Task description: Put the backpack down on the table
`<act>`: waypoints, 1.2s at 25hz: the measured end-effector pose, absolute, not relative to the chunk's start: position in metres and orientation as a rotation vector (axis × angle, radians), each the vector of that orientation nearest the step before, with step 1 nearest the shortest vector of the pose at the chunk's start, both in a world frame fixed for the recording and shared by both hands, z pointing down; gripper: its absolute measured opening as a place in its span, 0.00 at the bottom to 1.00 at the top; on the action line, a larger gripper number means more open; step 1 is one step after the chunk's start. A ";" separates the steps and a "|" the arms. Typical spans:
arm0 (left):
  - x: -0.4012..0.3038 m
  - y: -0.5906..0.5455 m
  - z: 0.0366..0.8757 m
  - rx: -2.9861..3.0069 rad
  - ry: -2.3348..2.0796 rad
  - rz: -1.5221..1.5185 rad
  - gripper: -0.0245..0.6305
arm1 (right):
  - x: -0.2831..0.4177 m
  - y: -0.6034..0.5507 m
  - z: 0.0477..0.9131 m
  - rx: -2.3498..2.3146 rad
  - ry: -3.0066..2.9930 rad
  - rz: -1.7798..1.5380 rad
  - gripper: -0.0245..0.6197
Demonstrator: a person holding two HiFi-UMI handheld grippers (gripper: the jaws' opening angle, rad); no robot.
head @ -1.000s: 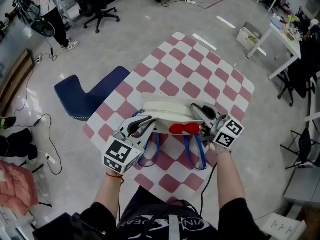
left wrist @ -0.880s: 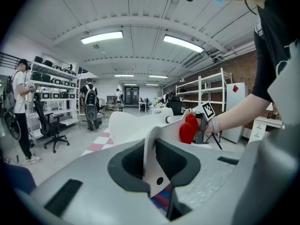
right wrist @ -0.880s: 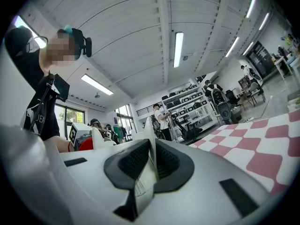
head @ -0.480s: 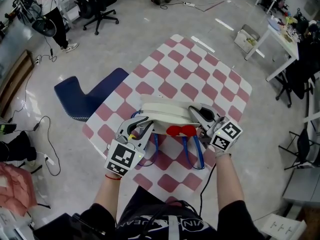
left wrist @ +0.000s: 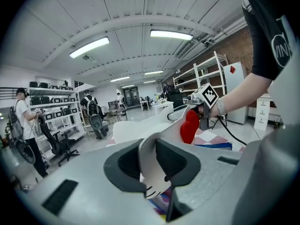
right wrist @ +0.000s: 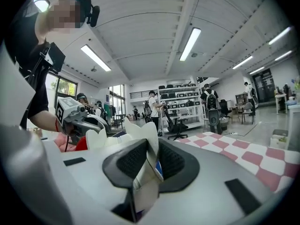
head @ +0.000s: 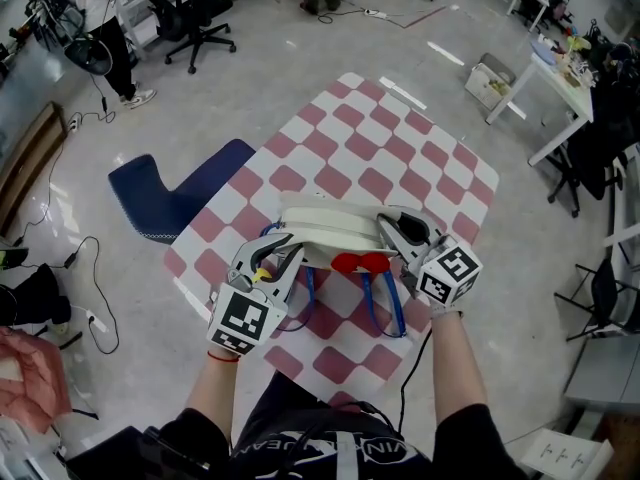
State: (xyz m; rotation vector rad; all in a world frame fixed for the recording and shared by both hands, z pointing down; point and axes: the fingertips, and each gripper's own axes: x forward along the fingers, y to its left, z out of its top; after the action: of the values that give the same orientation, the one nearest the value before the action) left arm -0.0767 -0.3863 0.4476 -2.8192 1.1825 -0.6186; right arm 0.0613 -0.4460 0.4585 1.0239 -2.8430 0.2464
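Observation:
A white backpack (head: 325, 230) with a red bow (head: 361, 262) and blue straps (head: 394, 308) hangs between my two grippers above the red-and-white checkered table (head: 400, 148). My left gripper (head: 281, 254) is shut on the pack's left edge, and a white flap with a small black mark (left wrist: 152, 165) is pinched between its pads. My right gripper (head: 392, 236) is shut on the right edge; a white fold (right wrist: 145, 165) is clamped in its jaws. The straps dangle toward the table's near side. Whether the pack's bottom touches the tabletop is hidden.
A dark blue mat (head: 180, 183) lies on the floor left of the table. An office chair (head: 195, 13) and a person (head: 100, 18) are at the far left. White desks (head: 560, 78) stand at the right. Cables (head: 85, 268) run along the floor at left.
Both grippers with the backpack have drifted slightly toward me and a little left; the grip on both edges is unchanged.

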 end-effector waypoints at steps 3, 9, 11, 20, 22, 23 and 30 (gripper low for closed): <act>-0.078 -0.383 0.445 -2.800 1.186 -0.620 0.12 | 0.063 -0.445 0.458 1.049 -2.812 0.226 0.13; -0.079 -0.379 0.436 -2.779 1.199 -0.600 0.12 | 0.073 -0.443 0.449 1.113 -2.798 0.213 0.16; -0.078 -0.377 0.435 -2.774 1.198 -0.593 0.12 | 0.075 -0.441 0.444 1.126 -2.807 0.208 0.16; -0.079 -0.362 0.428 -2.731 1.195 -0.571 0.12 | 0.075 -0.426 0.422 1.148 -2.816 0.126 0.16; -0.082 -0.359 0.420 -2.712 1.214 -0.555 0.12 | 0.075 -0.421 0.417 1.152 -2.820 0.111 0.16; -0.084 -0.358 0.415 -2.702 1.228 -0.544 0.12 | 0.075 -0.419 0.414 1.157 -2.821 0.104 0.16; -0.083 -0.346 0.416 -2.719 1.212 -0.551 0.12 | 0.070 -0.402 0.406 1.153 -2.823 0.085 0.16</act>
State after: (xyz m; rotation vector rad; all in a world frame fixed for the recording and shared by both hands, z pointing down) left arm -0.0825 -0.3458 0.4163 -2.7194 1.2116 -0.5514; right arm 0.0697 -0.4018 0.4056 1.1531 -2.8232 0.0851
